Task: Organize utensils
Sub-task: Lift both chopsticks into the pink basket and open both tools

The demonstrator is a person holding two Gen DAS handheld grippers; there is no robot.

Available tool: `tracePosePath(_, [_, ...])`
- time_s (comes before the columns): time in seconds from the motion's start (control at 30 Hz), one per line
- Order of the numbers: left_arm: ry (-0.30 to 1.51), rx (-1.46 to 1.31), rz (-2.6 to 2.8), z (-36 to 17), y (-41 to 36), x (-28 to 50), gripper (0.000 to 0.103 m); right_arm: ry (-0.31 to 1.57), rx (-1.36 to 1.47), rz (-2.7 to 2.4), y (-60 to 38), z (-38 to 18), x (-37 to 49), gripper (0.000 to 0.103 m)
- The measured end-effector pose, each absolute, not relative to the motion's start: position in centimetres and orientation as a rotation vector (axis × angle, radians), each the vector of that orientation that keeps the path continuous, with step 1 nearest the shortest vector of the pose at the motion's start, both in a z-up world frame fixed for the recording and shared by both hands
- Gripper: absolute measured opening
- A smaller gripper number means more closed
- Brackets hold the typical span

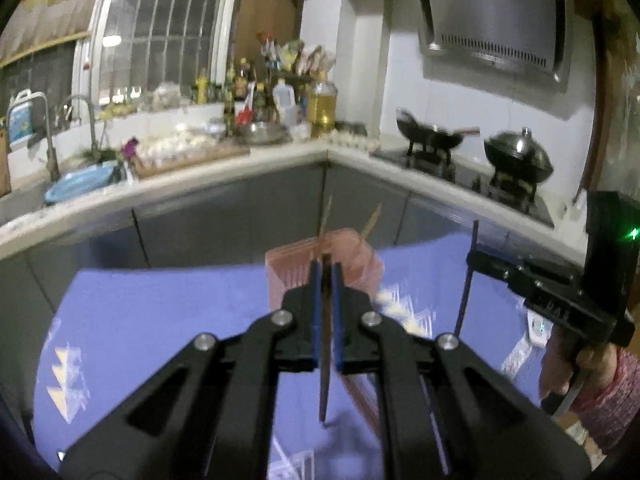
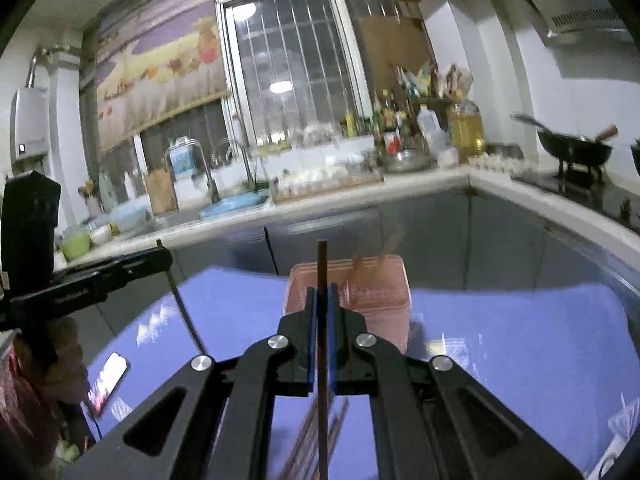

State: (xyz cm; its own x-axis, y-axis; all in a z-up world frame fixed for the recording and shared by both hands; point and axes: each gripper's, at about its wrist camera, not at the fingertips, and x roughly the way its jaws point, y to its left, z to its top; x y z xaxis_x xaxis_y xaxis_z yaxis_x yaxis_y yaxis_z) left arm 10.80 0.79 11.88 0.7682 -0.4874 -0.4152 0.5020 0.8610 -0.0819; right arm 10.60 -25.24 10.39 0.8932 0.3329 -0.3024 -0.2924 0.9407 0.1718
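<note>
My left gripper [image 1: 326, 268] is shut on a dark chopstick [image 1: 325, 384] held upright above the blue tablecloth. My right gripper [image 2: 321, 292] is shut on another dark chopstick [image 2: 321, 264], also upright. A pink slotted utensil holder [image 1: 352, 264] stands on the cloth just beyond both grippers, with chopsticks [image 1: 370, 220] sticking out of it; it also shows in the right wrist view [image 2: 376, 292]. More chopsticks [image 2: 308, 440] lie on the cloth under my right gripper. Each gripper shows in the other's view, the right one [image 1: 474, 256] and the left one [image 2: 164, 256].
A blue tablecloth [image 1: 160, 320] covers the table. A phone [image 2: 108, 380] lies on its left part. Behind runs an L-shaped kitchen counter [image 1: 240, 168] with a sink, bottles, an oil jug [image 1: 322, 104] and woks [image 1: 516, 152] on a stove.
</note>
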Motion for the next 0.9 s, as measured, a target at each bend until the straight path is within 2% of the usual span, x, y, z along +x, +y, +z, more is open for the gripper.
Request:
tracePosePath(0.2, [0.312,-0.027,-0.481,17.7,-0.7,15.2,0.005,0.157,0.171,0.295,-24.9,17.1,15.3,0.005])
tracePosePath(0.3, [0.255,-0.019,-0.427,18.5,-1.9,17.4,0.005,0.086,0.199,0.274,-24.7,18.4,18.1,0.005])
tracePosePath(0.47, [0.347,0.011,-0.399,15.3,-3.6,21.4,0.005,0.114,0.206,0.247,-23.5,15.6,22.7,0.005])
tracePosePath(0.63, [0.481,0.024,-0.386,10.9,-4.5,24.5,0.005,0.254,0.230,0.239,-23.4,10.5,26.5,0.005])
tracePosePath(0.67, [0.509,0.022,-0.379,10.3,-4.5,24.9,0.007,0.278,0.233,0.235,-23.2,10.1,26.7,0.005])
tracePosePath(0.7, [0.548,0.020,-0.375,9.7,-4.6,25.4,0.016,0.304,0.242,0.215,-23.3,9.5,26.9,0.007])
tracePosePath(0.73, [0.570,0.013,-0.370,9.5,-4.5,25.6,0.020,0.315,0.258,0.205,-23.4,9.2,26.9,0.008])
tracePosePath(0.77, [0.568,-0.003,-0.363,9.6,-4.2,25.6,0.025,0.319,0.273,0.200,-23.6,9.2,26.8,0.011])
tracePosePath(0.83, [0.539,-0.038,-0.353,10.4,-3.3,25.2,0.025,0.309,0.295,0.205,-24.0,10.0,26.1,0.027])
tracePosePath(0.87, [0.518,-0.056,-0.354,11.1,-2.7,24.6,0.025,0.289,0.304,0.213,-24.3,10.7,25.4,0.042])
tracePosePath(0.9, [0.500,-0.066,-0.348,11.8,-2.3,23.9,0.025,0.268,0.308,0.213,-24.4,11.2,24.7,0.050])
